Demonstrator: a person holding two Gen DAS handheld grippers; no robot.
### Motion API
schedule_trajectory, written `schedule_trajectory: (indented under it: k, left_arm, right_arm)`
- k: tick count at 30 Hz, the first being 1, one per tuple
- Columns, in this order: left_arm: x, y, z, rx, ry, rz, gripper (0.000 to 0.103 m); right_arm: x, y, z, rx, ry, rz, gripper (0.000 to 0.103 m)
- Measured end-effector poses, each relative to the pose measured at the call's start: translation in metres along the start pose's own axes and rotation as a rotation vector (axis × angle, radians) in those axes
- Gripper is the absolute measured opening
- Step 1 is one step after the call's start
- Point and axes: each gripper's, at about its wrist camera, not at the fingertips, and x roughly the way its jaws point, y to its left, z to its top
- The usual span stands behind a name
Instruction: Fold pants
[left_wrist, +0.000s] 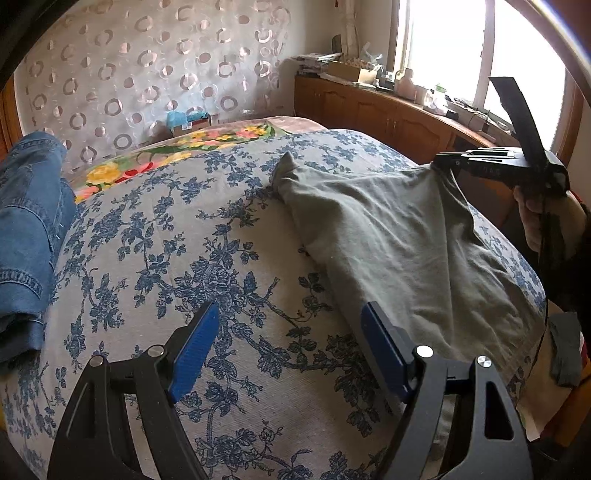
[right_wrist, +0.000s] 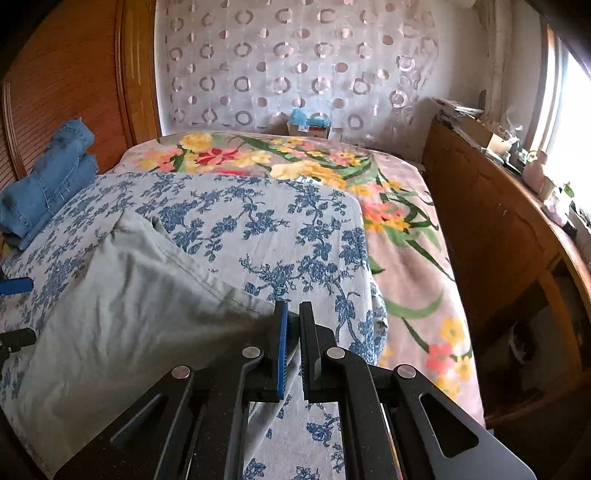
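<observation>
A: We see the right gripper (right_wrist: 293, 325) with its fingers nearly together, pinching an edge of the grey-green pants (right_wrist: 122, 295); the cloth rises to the pads and spreads away to their left over the blue-flowered bedspread (right_wrist: 258, 221).

B: We see the left gripper (left_wrist: 286, 332) with its fingers wide apart and nothing between them, above the bedspread (left_wrist: 184, 240). The pants (left_wrist: 388, 240) lie just beside its right finger (left_wrist: 384, 350) and stretch ahead to the right gripper (left_wrist: 443, 160). Folded blue jeans (left_wrist: 29, 229) lie far left of the fingers.
</observation>
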Motion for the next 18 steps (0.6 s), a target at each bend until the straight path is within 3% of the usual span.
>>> schedule_trajectory:
  k: [3,5,8,18]
  left_arm:
    - [0.000,-0.002,0.000,0.000,-0.003,-0.004,0.080]
    - [-0.001,-0.003,0.000,0.002,-0.002,-0.005,0.080]
    - [-0.001,-0.004,-0.002,0.000,-0.001,-0.007,0.080]
    - [-0.011,-0.015,-0.013,-0.004,-0.008,-0.030,0.080]
  right_arm:
    - [0.002,-0.010,0.000,0.007,0.000,-0.010,0.005]
    - [0.006,-0.017,0.002,0.015,0.006,-0.021,0.018]
    - [0.006,-0.019,0.003,0.030,-0.003,-0.045,0.027]
    - [-0.043,0.000,-0.036,0.072,-0.022,0.021,0.027]
